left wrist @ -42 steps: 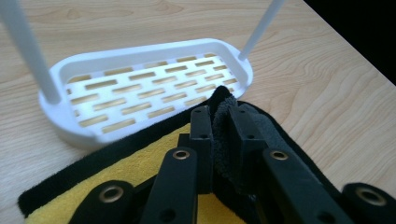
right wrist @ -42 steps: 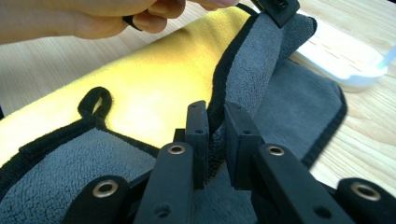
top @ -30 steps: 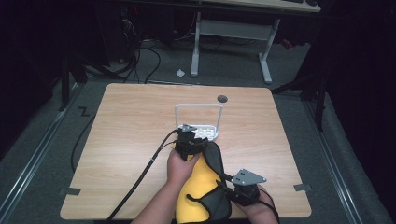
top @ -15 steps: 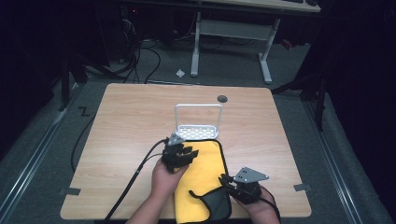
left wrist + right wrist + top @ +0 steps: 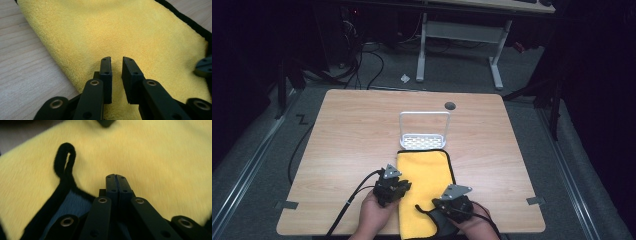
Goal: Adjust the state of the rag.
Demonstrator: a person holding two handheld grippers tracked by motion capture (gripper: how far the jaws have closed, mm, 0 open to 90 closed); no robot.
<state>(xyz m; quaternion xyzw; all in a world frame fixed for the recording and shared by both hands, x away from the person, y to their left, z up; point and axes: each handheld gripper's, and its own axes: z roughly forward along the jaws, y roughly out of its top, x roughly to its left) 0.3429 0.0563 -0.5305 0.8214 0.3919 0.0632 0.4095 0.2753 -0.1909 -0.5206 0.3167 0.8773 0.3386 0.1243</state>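
Observation:
A yellow cloth (image 5: 424, 172) with black trim lies flat on the wooden table (image 5: 352, 135), its far end at a small white rack (image 5: 424, 131). My left gripper (image 5: 404, 186) is at the cloth's left edge. In the left gripper view (image 5: 117, 58) its jaws have just been closing; a narrow gap is left, with cloth (image 5: 100, 32) below and nothing pinched. My right gripper (image 5: 438, 204) rests on the cloth's near right part. Its jaws (image 5: 115, 175) have just closed and now meet. A black trim loop (image 5: 64, 157) curls beside them, and a turned-over edge reaches their base.
A dark round hole (image 5: 450, 105) sits in the table behind the rack. Bare wood stretches left and right of the cloth. Cables trail from both grippers off the near edge. Past the table stand a desk frame (image 5: 462, 35) and floor cables.
My left hand has come back from the cloth's far end by the rack to its near left edge. The bunched cloth now lies spread flat. Both pairs of jaws have narrowed.

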